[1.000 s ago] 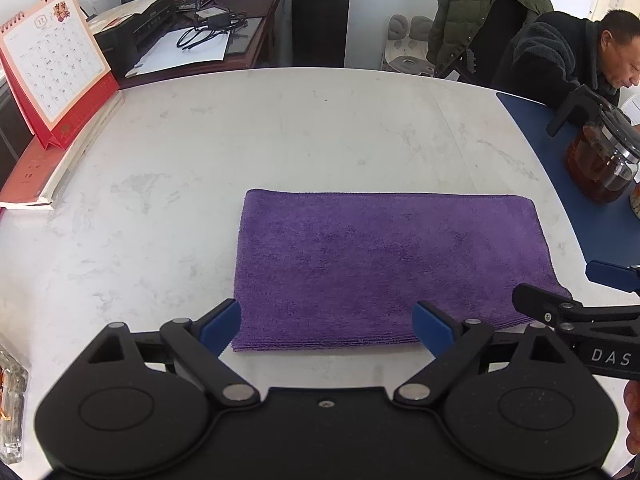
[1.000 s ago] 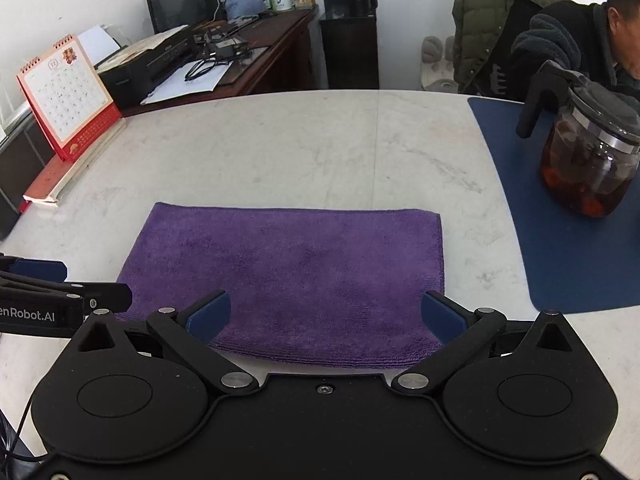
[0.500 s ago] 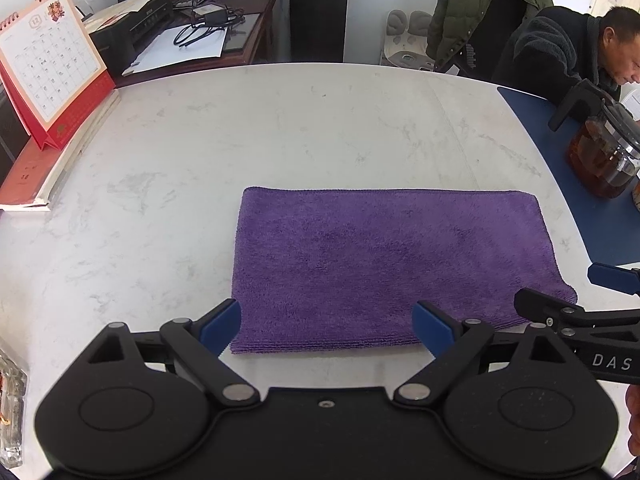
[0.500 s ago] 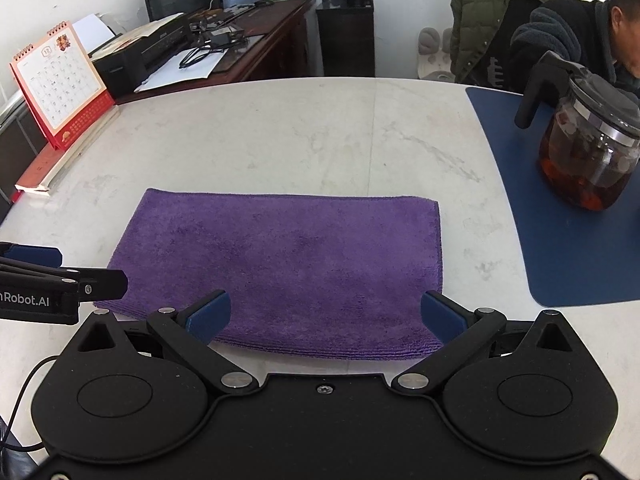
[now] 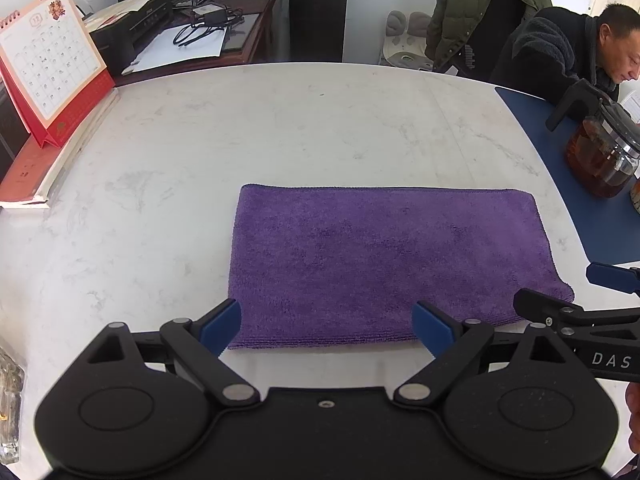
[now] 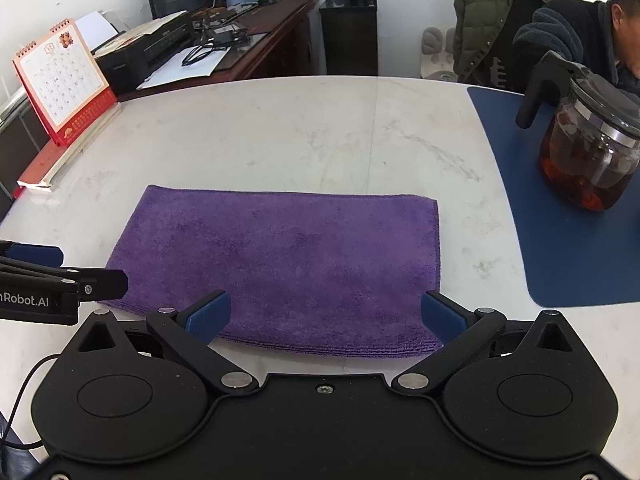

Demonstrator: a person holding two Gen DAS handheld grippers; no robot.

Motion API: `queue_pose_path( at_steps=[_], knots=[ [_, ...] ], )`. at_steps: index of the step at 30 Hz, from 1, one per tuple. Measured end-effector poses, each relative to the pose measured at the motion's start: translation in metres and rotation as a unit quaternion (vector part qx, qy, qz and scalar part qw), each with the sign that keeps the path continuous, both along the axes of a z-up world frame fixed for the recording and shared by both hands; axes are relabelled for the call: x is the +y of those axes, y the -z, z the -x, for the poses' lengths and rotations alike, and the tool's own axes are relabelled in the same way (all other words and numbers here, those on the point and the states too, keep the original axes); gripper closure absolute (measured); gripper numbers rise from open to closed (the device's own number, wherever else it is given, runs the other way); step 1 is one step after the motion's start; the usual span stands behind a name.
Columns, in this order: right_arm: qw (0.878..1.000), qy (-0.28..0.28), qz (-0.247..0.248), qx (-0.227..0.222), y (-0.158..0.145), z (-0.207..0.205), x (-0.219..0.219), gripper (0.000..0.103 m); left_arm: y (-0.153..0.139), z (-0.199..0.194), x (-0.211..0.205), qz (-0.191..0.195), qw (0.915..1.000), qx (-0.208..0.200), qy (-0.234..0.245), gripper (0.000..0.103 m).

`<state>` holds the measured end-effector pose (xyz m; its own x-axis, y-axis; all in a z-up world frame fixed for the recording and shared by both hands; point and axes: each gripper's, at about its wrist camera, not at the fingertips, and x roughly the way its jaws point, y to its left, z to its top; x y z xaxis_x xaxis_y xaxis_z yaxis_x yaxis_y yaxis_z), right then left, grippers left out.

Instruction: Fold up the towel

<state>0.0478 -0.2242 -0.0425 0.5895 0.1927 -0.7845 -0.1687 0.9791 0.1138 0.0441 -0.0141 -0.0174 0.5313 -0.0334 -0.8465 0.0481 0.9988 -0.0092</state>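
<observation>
Purple towel [image 5: 384,268] lies flat on tabletop [image 5: 280,128], near edge showing stacked layers, so it reads as already folded. Left gripper [image 5: 328,328] and right gripper [image 6: 326,318] hover at that edge, jaws wide, holding nothing. Glass teapot [image 6: 588,160], dark tea inside, sits on blue mat [image 6: 560,248], well apart.

"DAS" on right gripper [image 5: 600,308] arm; "nRobot.AI" on left gripper [image 6: 60,280] arm; desk calendar [image 5: 50,66] header, probably "12".

left claw [image 5: 326,326]: spread wide, low, level | right claw [image 6: 326,316]: spread wide, alongside
</observation>
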Motion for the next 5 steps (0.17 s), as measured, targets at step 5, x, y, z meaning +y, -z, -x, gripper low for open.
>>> queue_pose_path(
  at_steps=[5],
  knots=[
    [1.0,0.003,0.0,0.001,0.0006,0.0006,-0.0021,0.0,-0.0005,0.0027,-0.0013,-0.001,1.0,-0.003,0.002,0.011]
  ],
)
